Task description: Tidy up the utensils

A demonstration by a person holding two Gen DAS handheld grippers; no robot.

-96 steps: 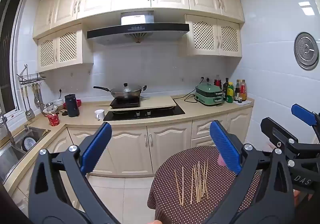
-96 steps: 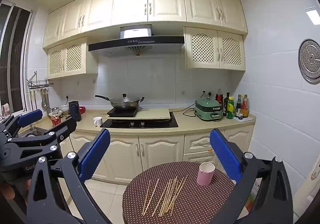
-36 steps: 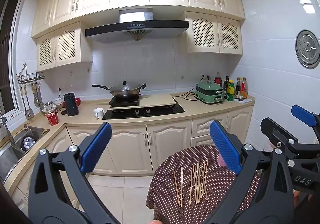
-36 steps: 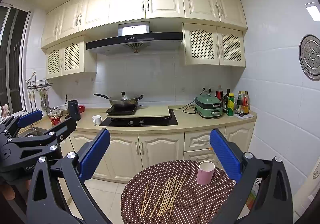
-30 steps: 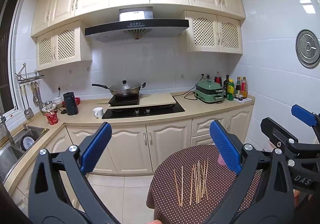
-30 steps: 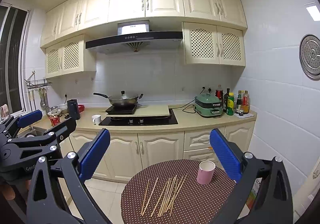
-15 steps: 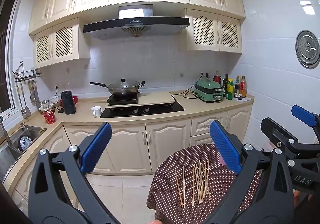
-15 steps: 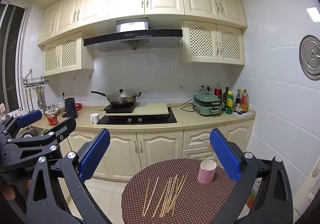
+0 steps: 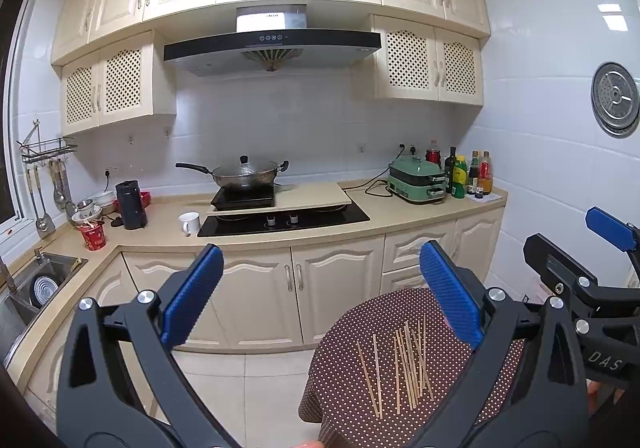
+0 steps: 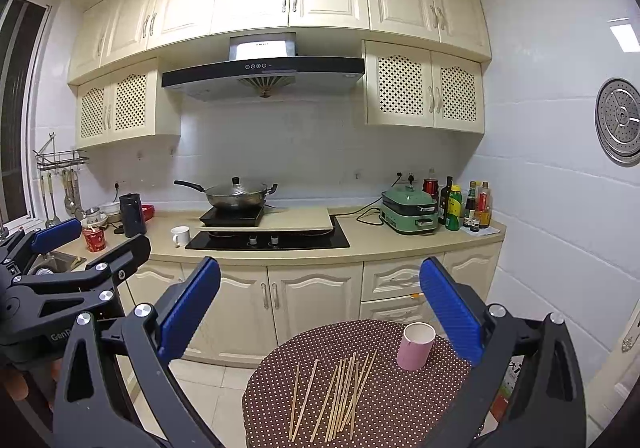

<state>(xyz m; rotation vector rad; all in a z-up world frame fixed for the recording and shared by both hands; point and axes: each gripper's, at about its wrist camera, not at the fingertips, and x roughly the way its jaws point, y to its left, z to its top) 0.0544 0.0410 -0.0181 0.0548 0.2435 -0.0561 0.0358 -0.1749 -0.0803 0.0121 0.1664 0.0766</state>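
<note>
Several wooden chopsticks (image 9: 404, 368) (image 10: 340, 396) lie loosely side by side on a small round table (image 9: 348, 392) (image 10: 400, 420) with a brown polka-dot cloth. A pink cup (image 10: 416, 346) stands upright on the table, right of the chopsticks; in the left wrist view my right finger hides it. My left gripper (image 9: 320, 296) is open, held above and to the left of the table, nothing between its blue pads. My right gripper (image 10: 320, 304) is open too, above the table's near side, empty. Each gripper shows at the edge of the other's view.
A cream kitchen counter (image 9: 400, 215) runs behind the table, with a black hob (image 9: 284, 221), a lidded wok (image 9: 244, 173), a white mug (image 9: 190, 223), a green cooker (image 9: 418, 177) and bottles (image 9: 468, 175). A sink (image 9: 36, 284) lies at the left. White floor tiles (image 9: 248, 388) lie left of the table.
Both views have tilted slightly downward over the last seconds, so the kitchen sits a little higher in frame. The grippers stay open; chopsticks and cup have not moved.
</note>
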